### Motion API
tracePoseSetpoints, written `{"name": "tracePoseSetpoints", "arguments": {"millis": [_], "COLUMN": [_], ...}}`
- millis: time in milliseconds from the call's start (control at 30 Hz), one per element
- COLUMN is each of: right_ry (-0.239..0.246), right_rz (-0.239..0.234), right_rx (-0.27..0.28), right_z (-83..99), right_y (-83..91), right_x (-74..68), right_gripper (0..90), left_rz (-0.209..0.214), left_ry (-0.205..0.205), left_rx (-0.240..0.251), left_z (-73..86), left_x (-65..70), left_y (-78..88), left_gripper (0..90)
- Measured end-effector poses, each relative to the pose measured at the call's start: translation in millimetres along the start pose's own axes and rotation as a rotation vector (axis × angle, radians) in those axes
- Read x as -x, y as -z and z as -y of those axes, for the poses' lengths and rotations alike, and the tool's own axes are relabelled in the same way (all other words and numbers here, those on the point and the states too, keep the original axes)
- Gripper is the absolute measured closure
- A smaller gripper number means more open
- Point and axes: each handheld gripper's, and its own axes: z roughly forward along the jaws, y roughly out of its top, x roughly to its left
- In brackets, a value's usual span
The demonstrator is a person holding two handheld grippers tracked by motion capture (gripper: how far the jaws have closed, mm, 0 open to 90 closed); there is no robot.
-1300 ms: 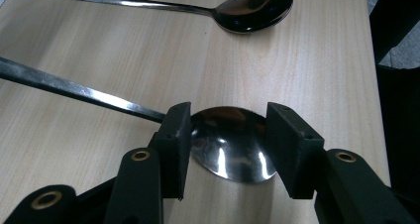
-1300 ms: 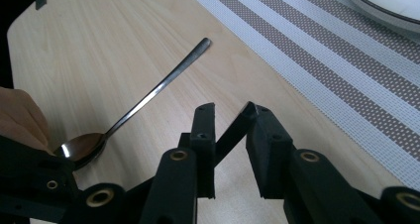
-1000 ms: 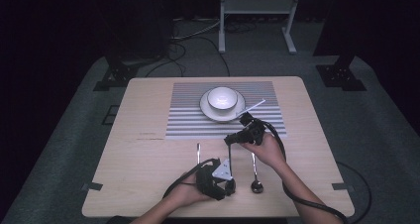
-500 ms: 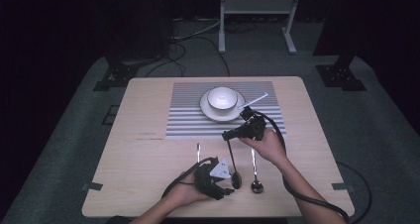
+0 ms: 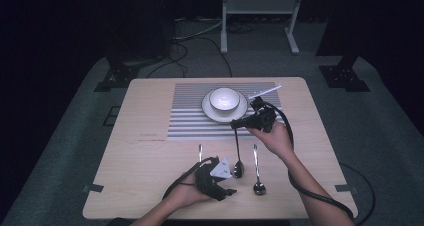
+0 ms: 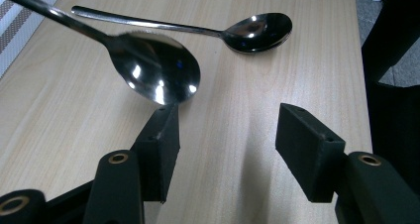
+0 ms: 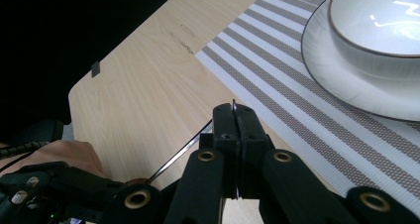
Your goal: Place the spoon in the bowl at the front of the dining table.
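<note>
My right gripper (image 5: 234, 124) (image 7: 234, 110) is shut on the handle tip of a steel spoon (image 5: 238, 156) (image 7: 183, 152). The spoon slants down toward me, and its bowl (image 6: 158, 68) hangs just ahead of my left gripper's left jaw. The left gripper (image 5: 231, 182) (image 6: 228, 120) rests low on the table near the front edge. Its jaws have just been opening and nothing is between them. A second spoon (image 5: 257, 171) (image 6: 252, 30) lies flat on the wood to the right.
A white bowl (image 5: 224, 98) (image 7: 381, 21) sits on a plate (image 5: 210, 111) (image 7: 346, 85) on a striped placemat (image 5: 190, 116) (image 7: 277, 70) at the table's far middle. A white strip (image 5: 265, 91) lies at the mat's far right. Another utensil's handle (image 5: 200, 152) lies left of the spoons.
The right gripper has risen and moved away from me with the spoon's handle, tilting the spoon up. The left hand has stayed where it was.
</note>
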Motion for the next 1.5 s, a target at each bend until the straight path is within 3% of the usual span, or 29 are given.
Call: {"name": "tracePoseSetpoints", "arguments": {"millis": [300, 1500], "right_ry": [-0.003, -0.063], "right_rz": [0.022, 0.097], "right_rx": [0.029, 0.113], "right_z": [-7.4, -41.9], "right_y": [5.7, 12.5], "right_x": [2.5, 21.0], "right_gripper": [88.8, 88.7], "left_rz": [-0.011, -0.025], "left_ry": [0.012, 0.042], "left_rx": [0.003, -0.009], "left_z": [-0.1, 1.0], "left_x": [-1.4, -5.3], "left_y": [0.7, -0.6], "left_gripper": [34.8, 23.9]}}
